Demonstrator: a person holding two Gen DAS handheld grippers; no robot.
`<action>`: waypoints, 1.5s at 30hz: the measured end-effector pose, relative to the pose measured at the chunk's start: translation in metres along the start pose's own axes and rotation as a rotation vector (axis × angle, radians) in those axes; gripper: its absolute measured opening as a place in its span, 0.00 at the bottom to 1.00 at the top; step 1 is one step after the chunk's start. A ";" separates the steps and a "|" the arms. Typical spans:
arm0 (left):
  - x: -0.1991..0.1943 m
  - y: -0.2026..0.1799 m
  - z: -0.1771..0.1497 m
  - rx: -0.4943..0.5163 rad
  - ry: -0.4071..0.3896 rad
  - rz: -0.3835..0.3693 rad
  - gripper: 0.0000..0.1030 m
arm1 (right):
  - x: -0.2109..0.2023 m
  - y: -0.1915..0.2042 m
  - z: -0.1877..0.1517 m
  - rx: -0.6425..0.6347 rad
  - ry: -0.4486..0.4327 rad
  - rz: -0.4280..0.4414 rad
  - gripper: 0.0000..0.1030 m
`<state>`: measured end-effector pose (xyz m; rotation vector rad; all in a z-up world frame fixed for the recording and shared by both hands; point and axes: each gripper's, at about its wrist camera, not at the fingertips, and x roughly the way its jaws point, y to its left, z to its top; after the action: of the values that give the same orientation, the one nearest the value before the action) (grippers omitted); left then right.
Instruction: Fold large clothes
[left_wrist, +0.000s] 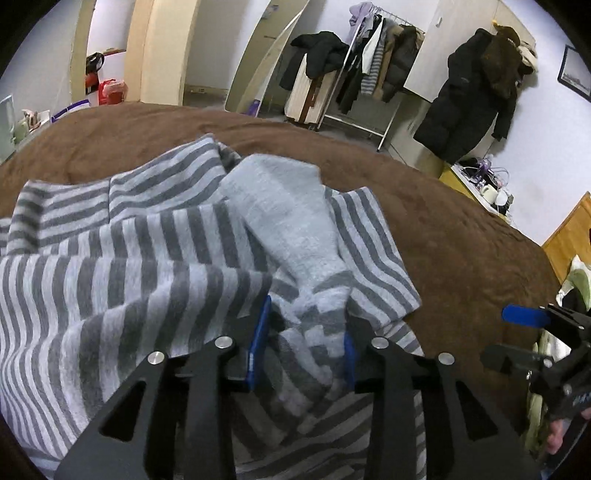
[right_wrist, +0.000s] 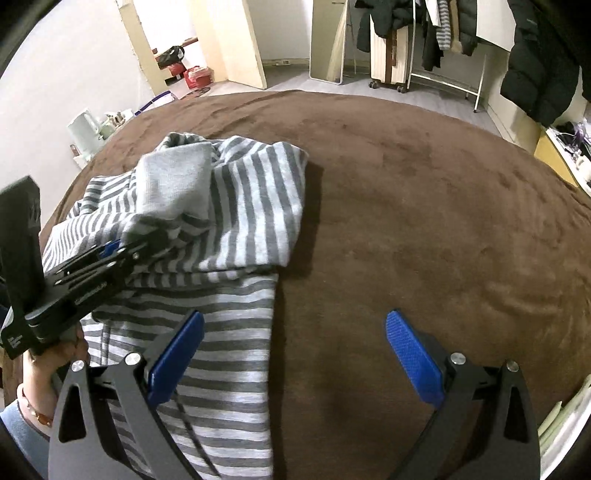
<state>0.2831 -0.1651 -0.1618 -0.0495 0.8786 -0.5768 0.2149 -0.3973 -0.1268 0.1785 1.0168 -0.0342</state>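
A large grey-and-white striped garment (left_wrist: 122, 266) lies partly folded on a brown bed cover (left_wrist: 461, 258). A plain light-grey part (left_wrist: 284, 210) runs down its middle. My left gripper (left_wrist: 306, 325) points down into the garment, with a loose bunch of striped cloth between its parted blue pads (left_wrist: 258, 332); they do not look clamped on it. In the right wrist view the garment (right_wrist: 229, 332) fills the left half and the left gripper (right_wrist: 147, 240) rests on its folded upper layer. My right gripper (right_wrist: 295, 321) stands wide open and holds nothing, above the garment's right edge and the bare cover (right_wrist: 424, 203).
A clothes rack (left_wrist: 373, 66) with hanging coats, a dark coat on the wall (left_wrist: 476, 96) and a leaning mirror (left_wrist: 266, 66) stand beyond the bed. A white kettle (right_wrist: 85, 129) sits at the bed's left. A cluttered yellow cabinet (left_wrist: 476, 184) is at the right.
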 end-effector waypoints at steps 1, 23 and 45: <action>-0.002 0.001 0.000 0.005 0.001 0.002 0.36 | 0.001 -0.002 0.000 0.002 0.000 0.000 0.94; -0.079 0.103 0.018 -0.009 0.079 0.301 0.88 | 0.005 0.075 0.071 -0.122 -0.050 0.070 0.84; -0.070 0.220 -0.007 -0.267 0.049 0.247 0.29 | 0.070 0.106 0.105 -0.127 0.035 -0.001 0.12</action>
<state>0.3435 0.0571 -0.1768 -0.1670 0.9885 -0.2289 0.3519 -0.3059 -0.1183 0.0628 1.0502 0.0324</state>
